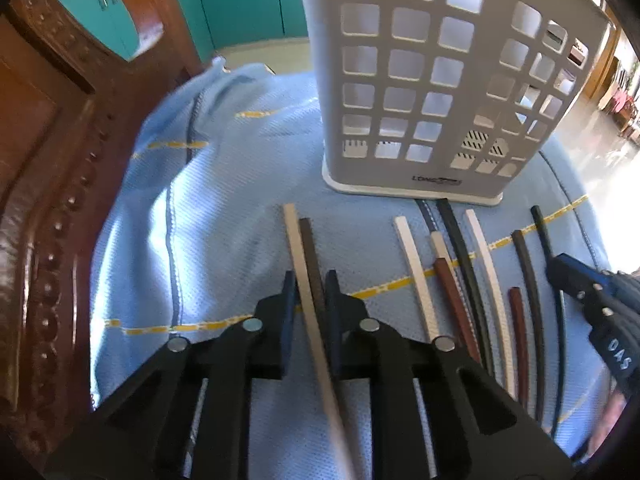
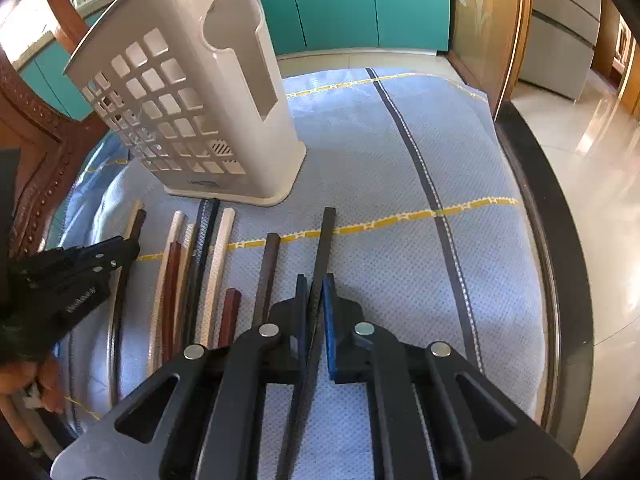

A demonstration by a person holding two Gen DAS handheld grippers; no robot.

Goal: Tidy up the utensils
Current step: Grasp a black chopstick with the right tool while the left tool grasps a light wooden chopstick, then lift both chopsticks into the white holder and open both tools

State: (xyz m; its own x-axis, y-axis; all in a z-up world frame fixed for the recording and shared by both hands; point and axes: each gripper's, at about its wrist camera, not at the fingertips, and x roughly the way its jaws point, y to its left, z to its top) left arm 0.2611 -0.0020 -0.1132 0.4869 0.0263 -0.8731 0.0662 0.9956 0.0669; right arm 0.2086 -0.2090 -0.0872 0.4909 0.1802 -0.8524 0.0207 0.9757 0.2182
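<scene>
A grey perforated utensil holder [image 1: 436,92] stands upright on a light blue cloth [image 1: 224,216]; it also shows in the right wrist view [image 2: 192,108]. My left gripper [image 1: 311,292] is shut on a white chopstick [image 1: 298,256] and a dark brown chopstick [image 1: 312,256], both pointing toward the holder. My right gripper [image 2: 316,300] is shut on a black chopstick [image 2: 323,248]. Several more chopsticks, white [image 1: 414,276], red-brown [image 1: 454,304] and black [image 1: 528,288], lie in a row on the cloth between the grippers. The right gripper shows at the right edge of the left wrist view [image 1: 560,270].
A carved wooden chair back [image 1: 48,184] rises at the left. The dark table edge [image 2: 560,248] curves along the right, with tiled floor beyond. Teal cabinets [image 2: 340,0] stand behind. A dark chopstick [image 2: 268,276] lies just left of my right gripper.
</scene>
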